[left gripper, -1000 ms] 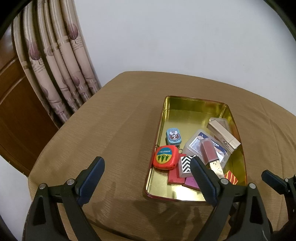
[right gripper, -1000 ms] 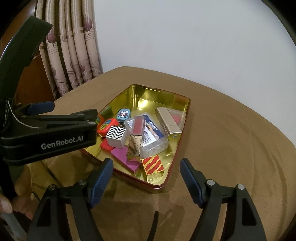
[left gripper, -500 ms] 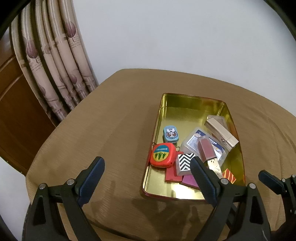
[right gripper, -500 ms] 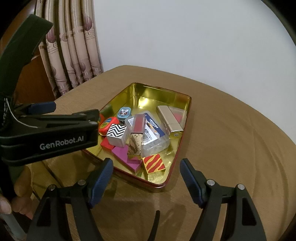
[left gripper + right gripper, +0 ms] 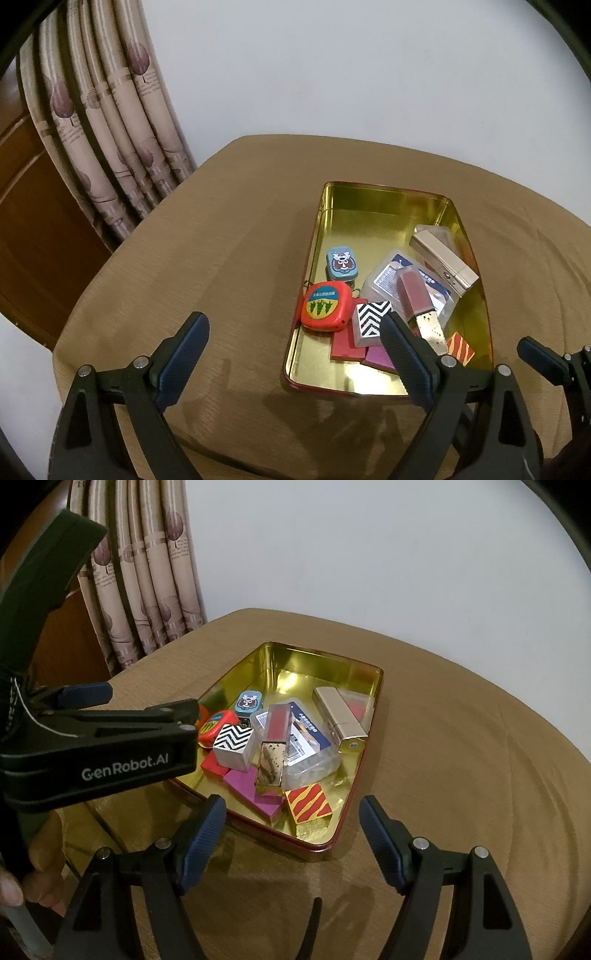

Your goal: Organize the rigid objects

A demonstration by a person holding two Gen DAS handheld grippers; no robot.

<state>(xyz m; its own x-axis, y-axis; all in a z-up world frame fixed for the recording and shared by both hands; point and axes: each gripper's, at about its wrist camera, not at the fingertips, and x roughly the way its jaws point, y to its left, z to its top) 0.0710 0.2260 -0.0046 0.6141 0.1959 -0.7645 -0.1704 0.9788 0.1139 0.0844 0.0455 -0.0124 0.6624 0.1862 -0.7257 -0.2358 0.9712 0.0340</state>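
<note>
Since all small objects lie heaped in gold tin [image 5: 325, 664], on brown tablecloth [image 5: 221, 229], gathering looks done; tidy arrangement not yet. Left gripper [image 5: 295, 354] spread, empty, near tin's left edge. Right gripper [image 5: 291, 834] spread, empty, before tin's near corner. Left view alone shows orange tape measure [image 5: 325, 306] whole; right view alone shows striped block [image 5: 308, 803] whole, left gripper's body.

We see a plain white wall [image 5: 332, 66], patterned beige curtains [image 5: 110, 129] beside wooden paneling [image 5: 33, 229], and a tan-clothed table [image 5: 207, 266] under soft indoor light.

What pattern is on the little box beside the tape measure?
Black and white zigzags on the box, clearest from the right wrist.
</note>
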